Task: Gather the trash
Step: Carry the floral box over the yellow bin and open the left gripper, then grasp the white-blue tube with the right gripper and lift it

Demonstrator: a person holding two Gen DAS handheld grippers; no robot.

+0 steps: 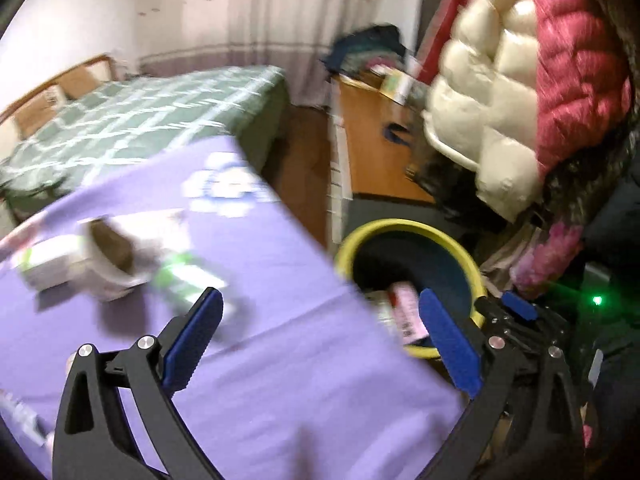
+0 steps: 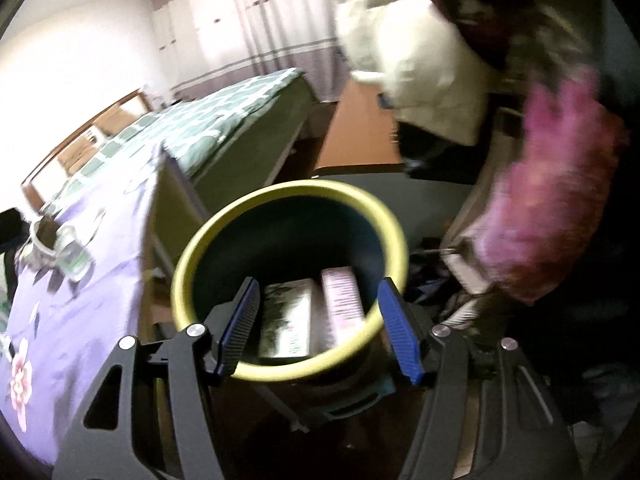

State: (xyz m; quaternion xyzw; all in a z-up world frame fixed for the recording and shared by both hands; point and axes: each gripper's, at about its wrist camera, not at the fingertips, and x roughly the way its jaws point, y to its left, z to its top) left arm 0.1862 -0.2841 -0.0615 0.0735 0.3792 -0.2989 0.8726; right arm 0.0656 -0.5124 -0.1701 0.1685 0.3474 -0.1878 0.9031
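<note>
- Round yellow-rimmed dark bin (image 2: 288, 280), two flat cartons (image 2: 286, 320) inside, sits beneath the spread, empty right gripper (image 2: 318, 328).
- Left gripper (image 1: 320, 340), spread and empty, alone shows a blurred paper cup (image 1: 108, 260) ahead-left on purple cloth (image 1: 280, 360).

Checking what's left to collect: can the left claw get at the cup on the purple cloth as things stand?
Probably yes. The left claw is open and empty above the cloth, and the cup lies on its side ahead-left with nothing between. A green-and-white wrapper lies against it and might get caught too.
</note>
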